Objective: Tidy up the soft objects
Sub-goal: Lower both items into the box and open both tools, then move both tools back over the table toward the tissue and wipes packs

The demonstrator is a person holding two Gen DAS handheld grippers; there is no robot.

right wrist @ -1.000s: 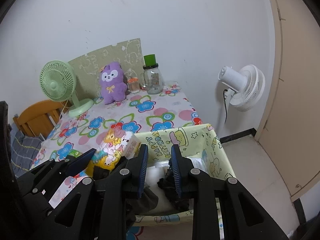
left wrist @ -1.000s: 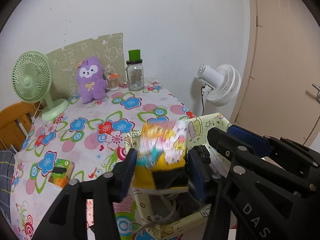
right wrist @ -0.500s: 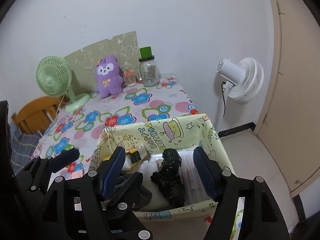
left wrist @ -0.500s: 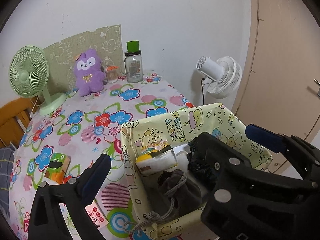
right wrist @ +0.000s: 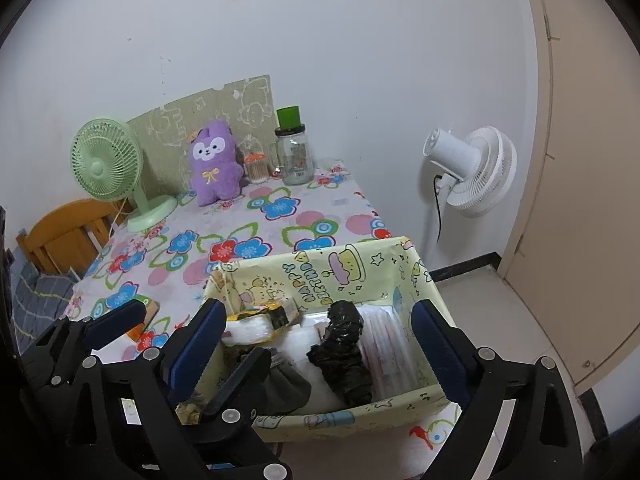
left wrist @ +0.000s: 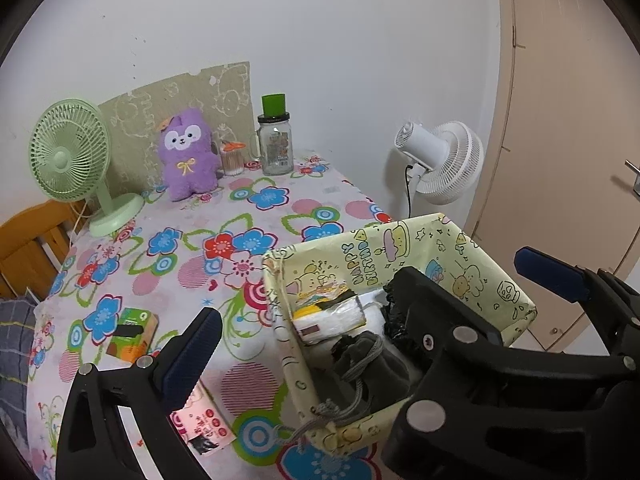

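Observation:
A yellow cartoon-print box (left wrist: 436,240) (right wrist: 360,268) stands at the table's near right corner. In it lie a yellow-and-white tissue pack (left wrist: 328,312) (right wrist: 260,322), a grey drawstring pouch (left wrist: 372,364) (right wrist: 288,384), a black crumpled bundle (right wrist: 344,352) and a clear pack (right wrist: 386,356). My left gripper (left wrist: 368,312) is open and empty, above the box. My right gripper (right wrist: 316,344) is open and empty, its jaws spread over the box. A purple plush toy (left wrist: 186,154) (right wrist: 214,162) sits at the table's far side.
On the floral tablecloth (left wrist: 192,248) are a green desk fan (left wrist: 72,156), a glass jar with green lid (left wrist: 275,140), a small toothpick jar (left wrist: 232,158), a green-orange carton (left wrist: 134,334) and a pink packet (left wrist: 202,424). A white fan (left wrist: 440,160) stands right, by a door.
The left gripper opened and let go of the yellow tissue pack, which now lies in the box. The right gripper opened wide too. Both grippers drew back slightly.

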